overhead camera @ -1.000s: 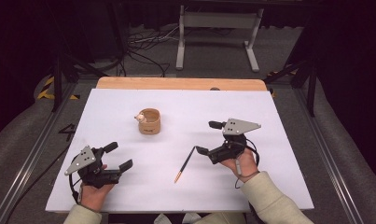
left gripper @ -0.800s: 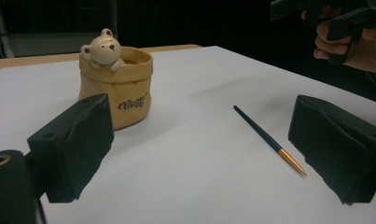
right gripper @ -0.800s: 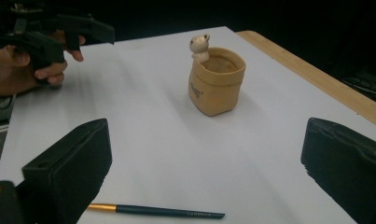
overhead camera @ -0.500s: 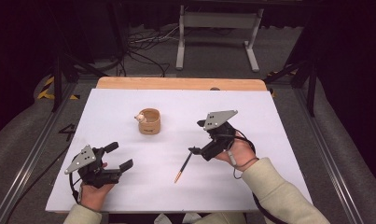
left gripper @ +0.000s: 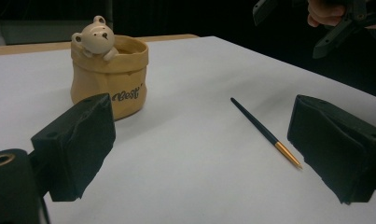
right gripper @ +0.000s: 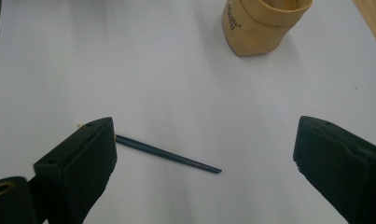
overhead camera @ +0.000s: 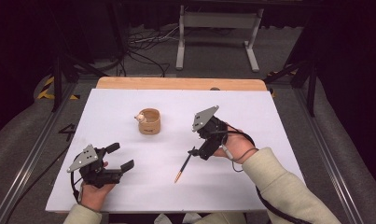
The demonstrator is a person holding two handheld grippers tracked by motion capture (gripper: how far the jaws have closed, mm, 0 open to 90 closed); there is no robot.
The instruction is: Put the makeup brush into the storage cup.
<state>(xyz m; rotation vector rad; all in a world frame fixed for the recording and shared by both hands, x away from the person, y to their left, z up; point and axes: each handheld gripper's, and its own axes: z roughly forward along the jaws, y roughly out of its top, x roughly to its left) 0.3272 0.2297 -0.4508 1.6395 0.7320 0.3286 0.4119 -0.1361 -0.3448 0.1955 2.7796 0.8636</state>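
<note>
Both grippers are hard black tools with chunky, blocky jaws spread wide, holding nothing. Right gripper [overhead camera: 198,151] hangs just above the dark end of a thin paintbrush [overhead camera: 183,166], whose jaws have just been closing a little with nothing between them. Its long, smooth stick with a shiny gold end lies flat on the white table [overhead camera: 269,126]. Left gripper [overhead camera: 121,158] rests low, well apart. Nearby stands a tan pot [overhead camera: 149,122] shaped like a crumpled bag, with a little bear on its rim.

A white table top [overhead camera: 129,196] with a bare wooden strip [overhead camera: 176,84] along its far edge stands in a dim room. Grey floor [overhead camera: 27,140] flanks it left and right, edged by metal rails [overhead camera: 325,144]. Beyond, a pale metal stand [overhead camera: 218,21] rises from the floor, black cables [overhead camera: 143,44] tangled to its left. The far background is dark.
</note>
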